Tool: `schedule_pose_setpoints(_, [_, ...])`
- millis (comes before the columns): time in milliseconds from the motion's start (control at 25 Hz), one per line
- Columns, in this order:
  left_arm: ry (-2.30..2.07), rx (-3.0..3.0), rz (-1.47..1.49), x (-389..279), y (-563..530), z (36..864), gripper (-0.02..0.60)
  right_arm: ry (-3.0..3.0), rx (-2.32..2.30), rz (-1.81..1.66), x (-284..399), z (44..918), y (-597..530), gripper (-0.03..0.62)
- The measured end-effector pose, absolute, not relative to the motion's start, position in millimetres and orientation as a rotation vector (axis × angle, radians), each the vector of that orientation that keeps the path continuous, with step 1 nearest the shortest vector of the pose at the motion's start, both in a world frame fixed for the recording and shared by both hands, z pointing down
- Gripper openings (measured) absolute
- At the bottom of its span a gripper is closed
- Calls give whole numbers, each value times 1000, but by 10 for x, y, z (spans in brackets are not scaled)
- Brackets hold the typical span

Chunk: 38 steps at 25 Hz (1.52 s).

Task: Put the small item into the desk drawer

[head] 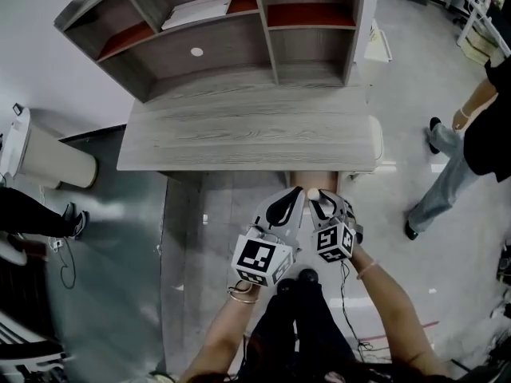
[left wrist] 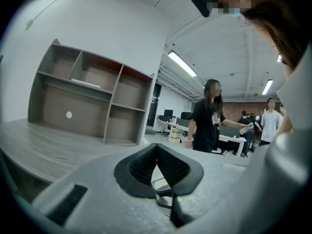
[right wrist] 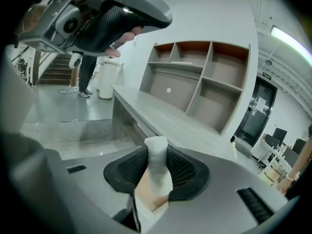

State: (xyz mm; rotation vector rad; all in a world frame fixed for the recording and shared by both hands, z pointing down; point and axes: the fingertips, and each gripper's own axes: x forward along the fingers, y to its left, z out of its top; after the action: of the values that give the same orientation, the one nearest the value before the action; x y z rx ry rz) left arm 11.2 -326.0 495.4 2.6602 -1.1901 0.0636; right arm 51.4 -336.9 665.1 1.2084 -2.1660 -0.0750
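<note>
The task is at its first part. The right hand-held gripper (right wrist: 157, 152) has the small item (right wrist: 157, 165) between its jaws. The item is a white, soft-looking piece. The pads press on it from both sides, and its top stands out a little above the jaw tips. So the picking up is done.

In the head view this gripper is low in front of the surface (head: 239, 138), just beside the front edge and near its right half. The item is therefore in the air, and not on the surface or inside anything.

The left hand-held gripper (head: 287, 199) hangs just beside the right one. Its jaws are closed, the tips meet, and nothing is between them.

The drawer itself cannot be made out clearly. Below the front edge there is only a brownish area, and no open drawer shows in any view. The shelf unit (head: 215, 62) at the back of the surface plays no part.

What is left, as a judgement: the free left gripper opens the drawer, the item goes in and is let go, and perhaps the drawer is closed.
</note>
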Motion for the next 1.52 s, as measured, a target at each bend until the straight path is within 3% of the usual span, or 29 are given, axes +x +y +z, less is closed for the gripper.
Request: schedule_pose_setpoints(1520, [-1229, 2524, 149, -111, -3810, 6020, 15, -1913, 874, 102, 548, 8511, -3829, 114])
